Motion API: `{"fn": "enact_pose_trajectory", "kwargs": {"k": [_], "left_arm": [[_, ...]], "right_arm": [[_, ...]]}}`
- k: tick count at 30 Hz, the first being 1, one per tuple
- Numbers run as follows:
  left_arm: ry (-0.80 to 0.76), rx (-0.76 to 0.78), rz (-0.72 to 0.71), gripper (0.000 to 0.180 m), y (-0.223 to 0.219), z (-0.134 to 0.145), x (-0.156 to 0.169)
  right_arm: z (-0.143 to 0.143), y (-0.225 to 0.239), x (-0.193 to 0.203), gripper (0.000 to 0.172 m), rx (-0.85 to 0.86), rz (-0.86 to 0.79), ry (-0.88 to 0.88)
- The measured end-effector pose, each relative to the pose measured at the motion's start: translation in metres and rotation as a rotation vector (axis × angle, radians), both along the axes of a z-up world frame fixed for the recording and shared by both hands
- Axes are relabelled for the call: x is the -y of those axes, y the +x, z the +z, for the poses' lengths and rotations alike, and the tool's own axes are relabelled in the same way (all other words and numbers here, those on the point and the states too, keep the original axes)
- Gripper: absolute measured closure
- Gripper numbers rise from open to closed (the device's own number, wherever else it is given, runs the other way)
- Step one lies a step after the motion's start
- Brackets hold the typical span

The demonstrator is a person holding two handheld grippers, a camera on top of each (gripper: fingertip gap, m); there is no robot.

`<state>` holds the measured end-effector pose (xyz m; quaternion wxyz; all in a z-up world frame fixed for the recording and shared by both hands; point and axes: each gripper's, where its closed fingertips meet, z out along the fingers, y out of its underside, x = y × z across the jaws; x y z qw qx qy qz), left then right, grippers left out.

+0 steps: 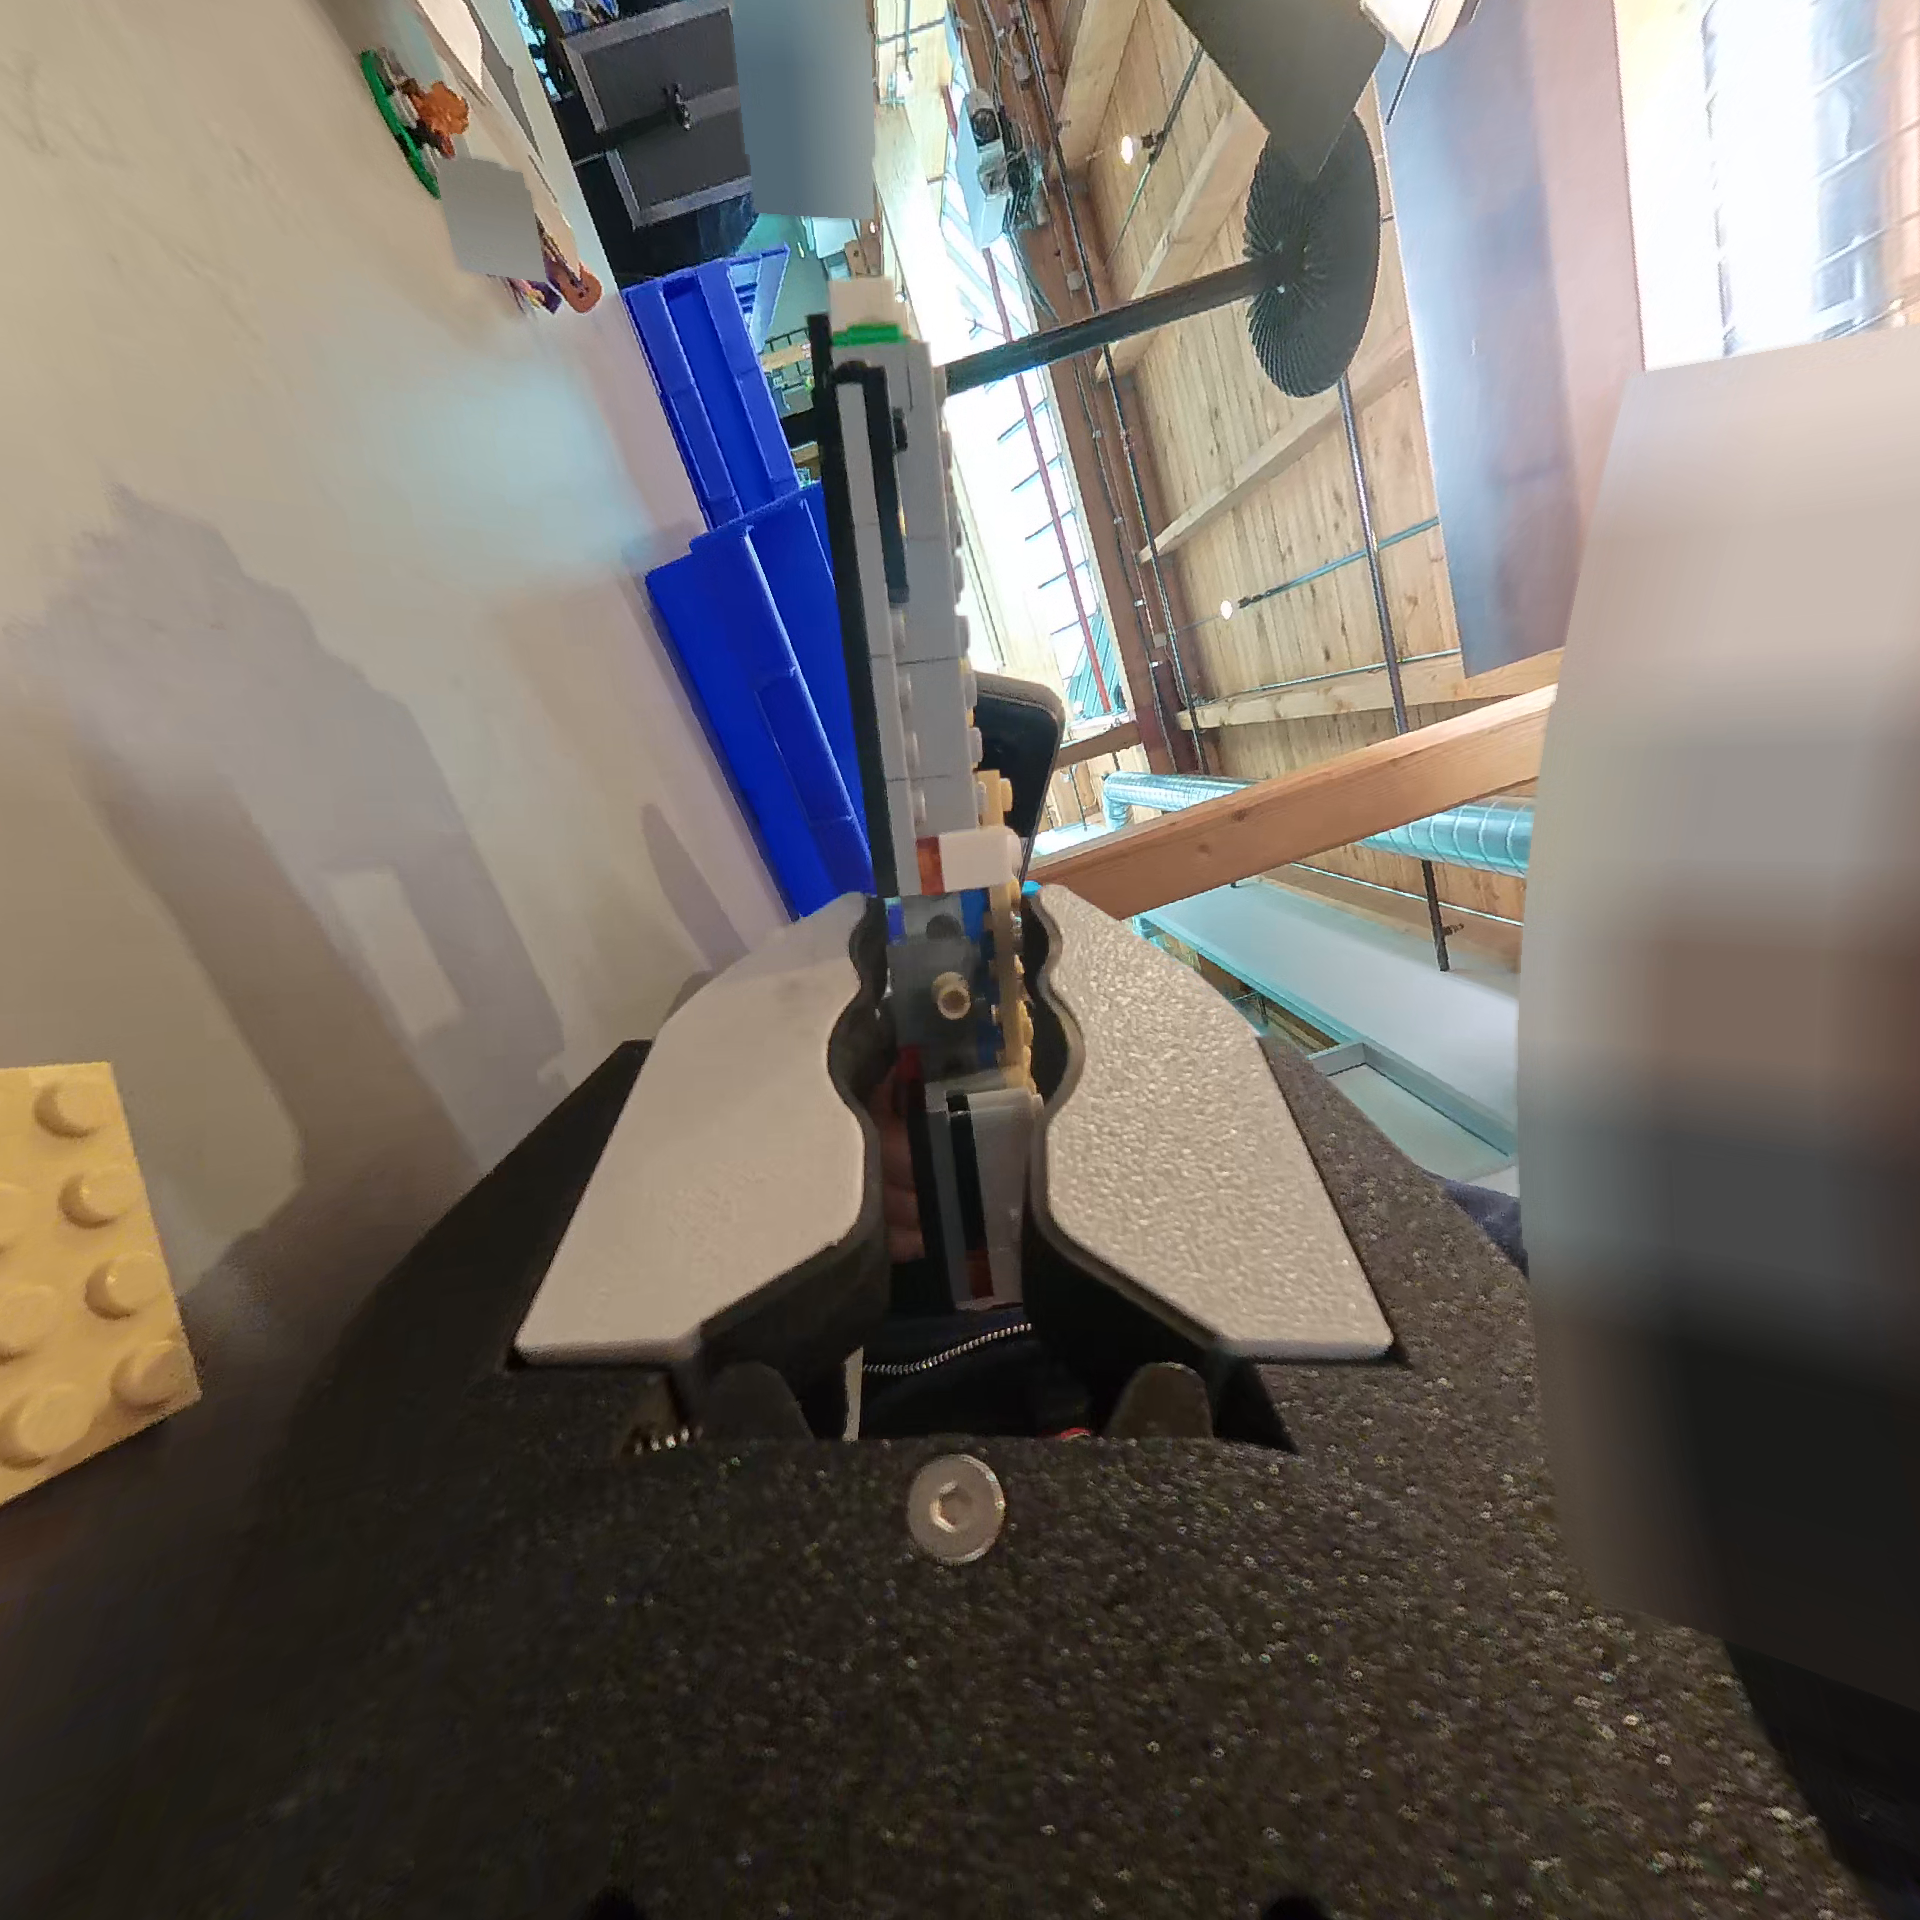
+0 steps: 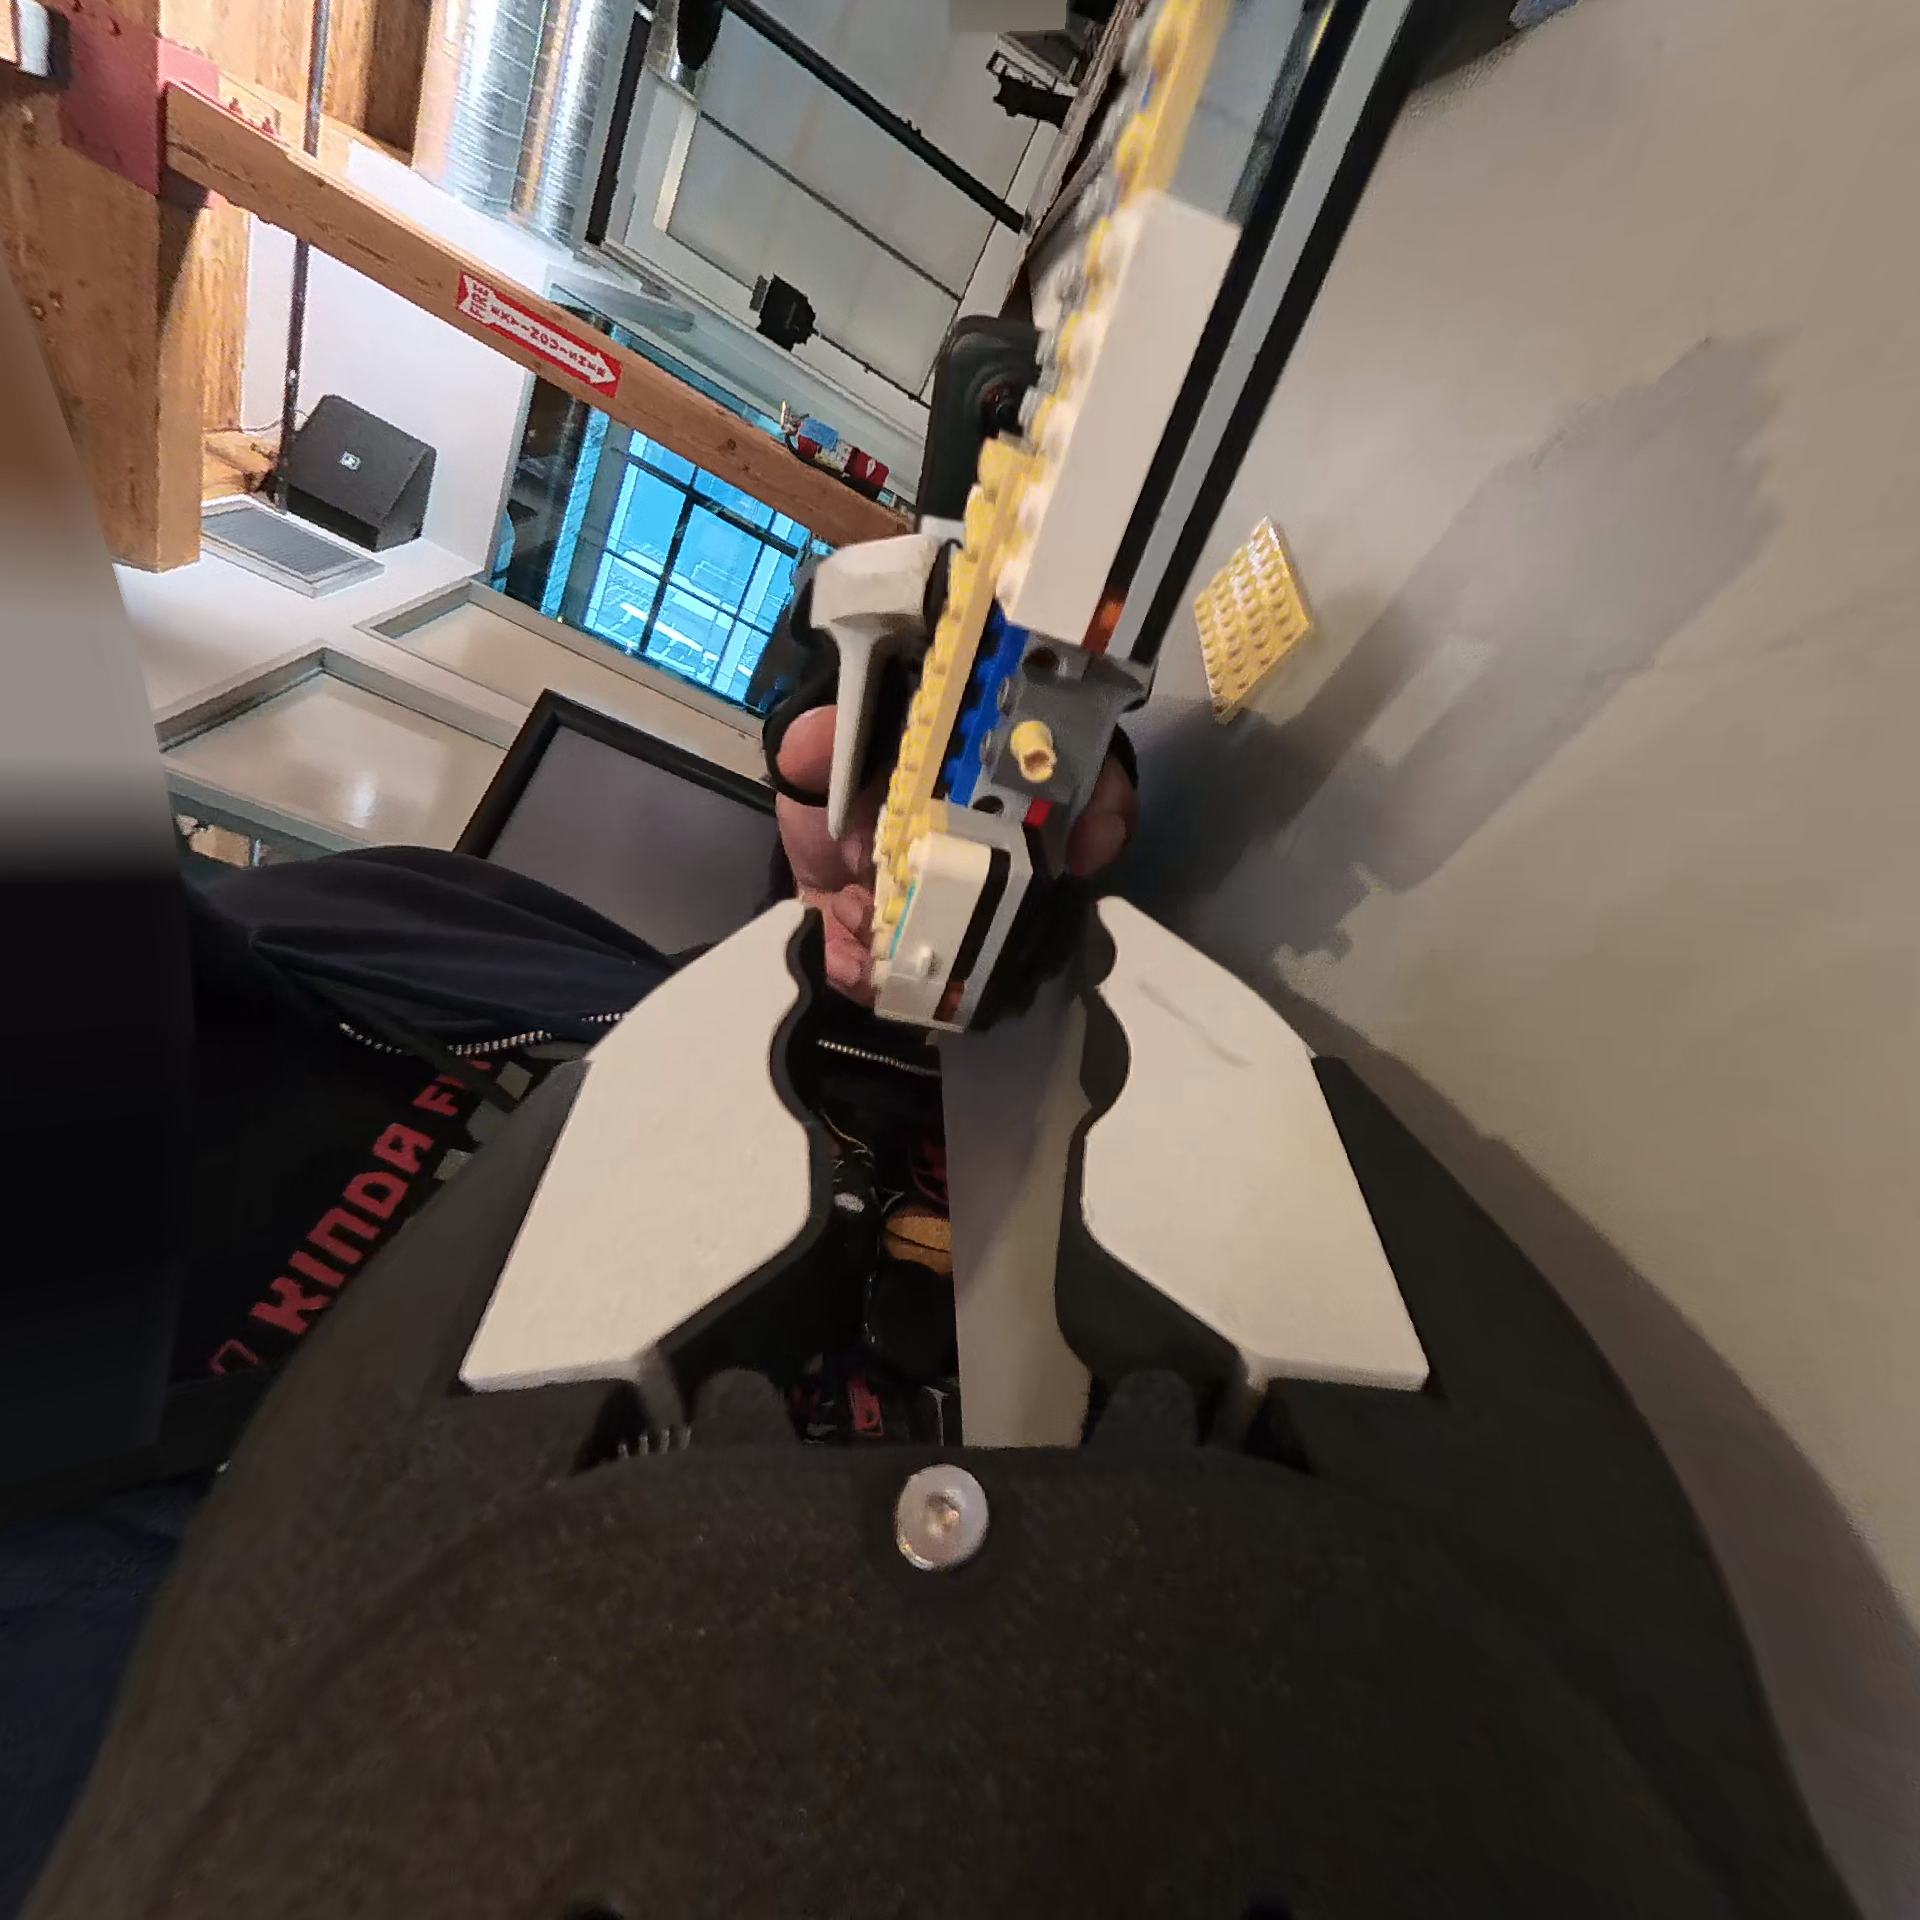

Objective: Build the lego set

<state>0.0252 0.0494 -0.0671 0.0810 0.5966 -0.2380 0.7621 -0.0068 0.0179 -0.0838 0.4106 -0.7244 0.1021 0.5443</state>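
The left tool (image 1: 954,1023) was clamped on a long toy-brick assembly (image 1: 914,623), its two grey fingers (image 1: 1132,1091) pressing the flanks of the build near one end. The assembly was mostly grey and black, with a tan studded plate along one side, a blue strip, a white block and a small tan pin sticking out of a dark grey block between the fingers. Most of its length reached away from the tool, ending in green and white pieces.

In the right wrist view the same assembly (image 2: 1101,436) appeared held by the left tool (image 2: 997,727) farther off, a person's gloved hand (image 2: 821,769) wrapped behind it. The right tool (image 2: 945,966) stood with its fingers (image 2: 1226,1122) apart, just short of the near end of the assembly; neither finger touched it.

A pale bench (image 1: 260,520) ran along one side. On it lay a tan studded brick (image 1: 73,1278), blue plastic bins (image 1: 748,644) and a small cluster of green and brown pieces (image 1: 426,114). A yellow studded plate (image 2: 1252,618) lay on the bench (image 2: 1610,520) near the assembly.
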Motion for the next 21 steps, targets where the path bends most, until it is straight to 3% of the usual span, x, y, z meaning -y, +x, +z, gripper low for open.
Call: {"fn": "enact_pose_trajectory", "kwargs": {"k": [4, 13, 21], "left_arm": [[0.016, -0.006, -0.012, 0.156, 0.001, -0.001, 0.004], [0.076, 0.033, -0.019, 0.14, 0.003, 0.009, 0.006], [0.156, 0.005, -0.067, 0.138, 0.017, 0.01, -0.007]], "right_arm": [[0.0, 0.001, -0.002, 0.141, -0.021, -0.01, -0.001], [0.01, 0.008, -0.004, 0.144, -0.092, -0.043, 0.046], [0.01, 0.022, -0.018, 0.145, -0.057, -0.03, 0.032]]}}
